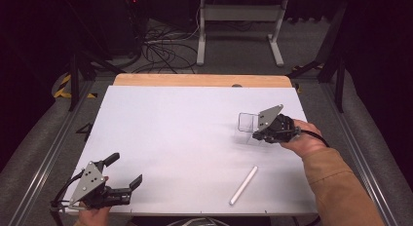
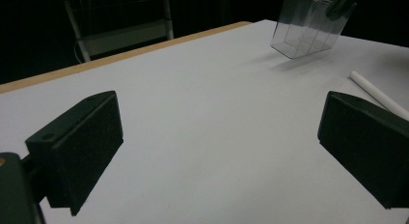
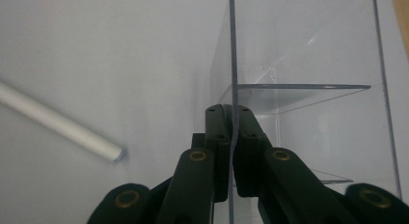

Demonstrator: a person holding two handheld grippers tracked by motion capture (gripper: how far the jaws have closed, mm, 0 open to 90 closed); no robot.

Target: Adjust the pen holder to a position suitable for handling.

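L gripper [image 1: 127, 172] jaws wide apart; R gripper [image 1: 253, 134] jaws clamped

Lab: floor cables [image 1: 160, 53], rig frames [image 1: 238, 26]

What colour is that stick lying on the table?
White; the stick shows best in the high view.

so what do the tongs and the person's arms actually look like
Both tongs are black. The left tongs carry a grey three-cornered plate with small dark holes, end in blocky flat-faced pads, and trail a black cable. The right tongs have the same grey plate and a black cable; their linkage shows brass-coloured rivets. The right arm wears a tan-brown sleeve.
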